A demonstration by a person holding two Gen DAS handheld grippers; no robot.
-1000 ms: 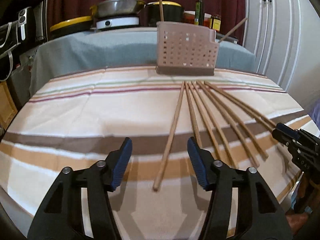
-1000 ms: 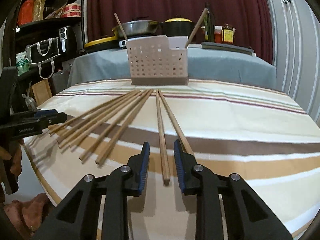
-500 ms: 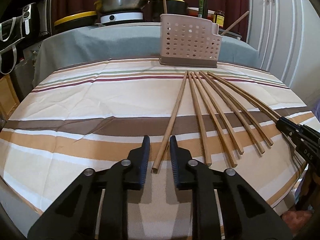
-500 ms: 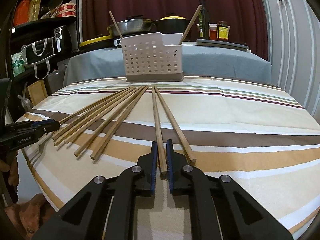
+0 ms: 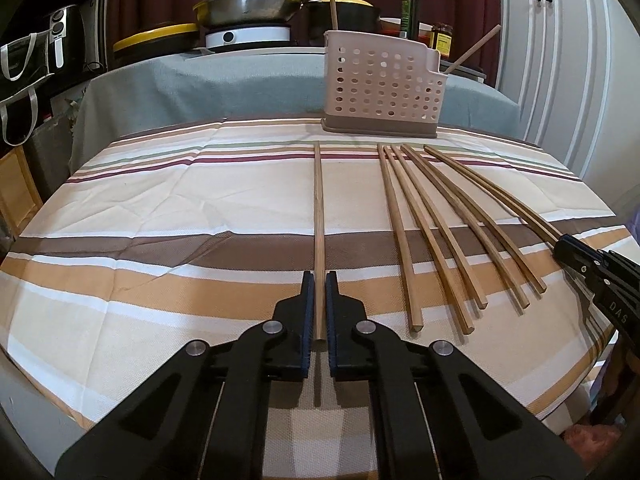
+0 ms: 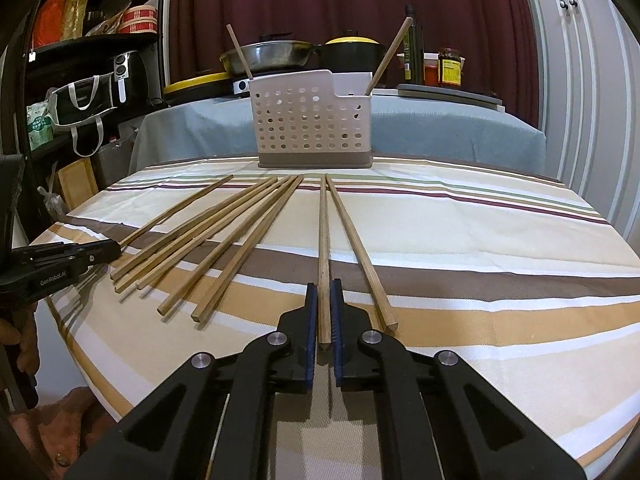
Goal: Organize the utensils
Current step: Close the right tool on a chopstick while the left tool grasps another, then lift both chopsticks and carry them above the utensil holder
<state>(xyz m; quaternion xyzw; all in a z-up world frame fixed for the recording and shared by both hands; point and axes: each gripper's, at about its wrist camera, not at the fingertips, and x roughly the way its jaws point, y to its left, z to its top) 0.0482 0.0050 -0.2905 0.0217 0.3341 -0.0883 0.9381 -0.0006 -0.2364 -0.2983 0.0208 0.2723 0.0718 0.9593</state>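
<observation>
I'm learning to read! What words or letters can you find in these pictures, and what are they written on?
"GenRobot.AI": white print on the side of the left gripper, seen from the right wrist camera.
"DAS": white letters on the right gripper, seen from the left wrist camera; the rest of the word is cut off.
Yellow label on the sauce jar: too small to read.
Label on the dark oil bottle: too blurred to read.
Green packet on the shelf: unreadable.

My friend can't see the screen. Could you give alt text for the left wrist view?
A hand-held gripper is shut on one wooden chopstick over a striped tablecloth. More chopsticks fan out to its right, below a perforated basket. The other gripper shows at the right edge.
</observation>
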